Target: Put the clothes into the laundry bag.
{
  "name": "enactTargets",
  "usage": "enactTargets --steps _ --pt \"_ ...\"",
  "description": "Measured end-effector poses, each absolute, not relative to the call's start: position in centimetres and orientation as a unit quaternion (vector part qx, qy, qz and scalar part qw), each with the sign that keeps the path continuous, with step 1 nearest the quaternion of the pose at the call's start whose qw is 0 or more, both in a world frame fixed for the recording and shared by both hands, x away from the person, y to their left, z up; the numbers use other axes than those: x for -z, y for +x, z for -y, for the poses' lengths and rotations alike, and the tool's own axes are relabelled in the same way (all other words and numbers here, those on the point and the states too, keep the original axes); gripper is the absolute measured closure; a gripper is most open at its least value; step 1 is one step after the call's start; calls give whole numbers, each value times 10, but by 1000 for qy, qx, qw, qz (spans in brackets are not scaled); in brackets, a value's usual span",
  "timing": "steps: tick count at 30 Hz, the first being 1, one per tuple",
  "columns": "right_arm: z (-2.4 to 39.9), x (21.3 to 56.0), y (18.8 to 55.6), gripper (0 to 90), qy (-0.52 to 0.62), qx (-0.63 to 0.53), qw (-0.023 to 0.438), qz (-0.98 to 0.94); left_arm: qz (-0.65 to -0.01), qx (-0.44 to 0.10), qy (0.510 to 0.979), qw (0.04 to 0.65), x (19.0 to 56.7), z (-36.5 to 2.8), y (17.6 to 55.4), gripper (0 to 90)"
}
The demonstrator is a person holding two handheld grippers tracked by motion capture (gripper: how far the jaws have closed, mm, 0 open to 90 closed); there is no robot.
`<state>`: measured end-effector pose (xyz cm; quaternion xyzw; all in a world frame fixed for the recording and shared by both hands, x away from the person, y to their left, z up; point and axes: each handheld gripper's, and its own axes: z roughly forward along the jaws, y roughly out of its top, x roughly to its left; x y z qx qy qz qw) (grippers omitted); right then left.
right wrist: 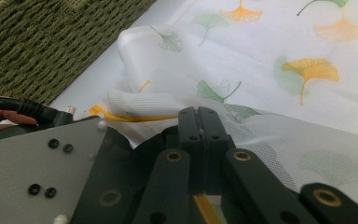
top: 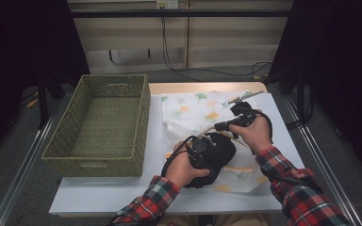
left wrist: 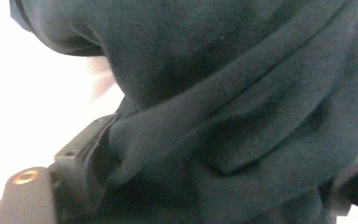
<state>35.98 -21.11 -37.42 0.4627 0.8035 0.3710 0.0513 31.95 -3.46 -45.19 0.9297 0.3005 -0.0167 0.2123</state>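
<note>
- Dark grey knitted cloth (top: 219, 155), bunched in a soft mound, lying at near-centre of white tabletop (top: 99, 193), on top of white fabric printed with orange and green ginkgo leaves (top: 193, 110).
- Left tongs (top: 206, 151) pressed into that mound; in left gripper view, thick folds of the dark cloth (left wrist: 223, 116) packed between the jaws, fine rib weave, no print. Jaws standing wide around the bundle; cannot tell whether pads press it.
- Right tongs (top: 238, 109) just beyond the mound, over the leaf fabric (right wrist: 279, 70); in right gripper view, jaws closed flat against each other, white mesh layer of the fabric lying under and around the tips, nothing seen pinched.
- Green woven rectangular basket (top: 101, 125) on left part of tabletop, wall just beside the leaf fabric's left edge; narrow white strip between.
- Open tabletop along near edge and at right of the fabric; metal rails (top: 320, 160) flanking both sides.
- Far fabric edge reaching wooden strip (top: 188, 87) at tabletop's back.
</note>
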Motion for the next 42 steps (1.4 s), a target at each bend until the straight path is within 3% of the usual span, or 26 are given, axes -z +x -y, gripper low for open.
enactTargets --steps 5,8,11,22,42 --pt "212 372 360 900 461 -373 53 -803 -295 3 935 196 448 37 315 377" --pt "213 372 359 900 462 -372 55 -803 -314 22 930 191 447 38 314 524" --pt "213 373 359 900 462 -374 55 -802 -327 29 926 185 446 40 314 592" --pt "209 371 356 900 461 -375 55 -802 -363 77 903 217 432 36 317 629" --pt "212 369 351 900 456 -385 50 -801 -373 85 888 255 426 52 328 629"
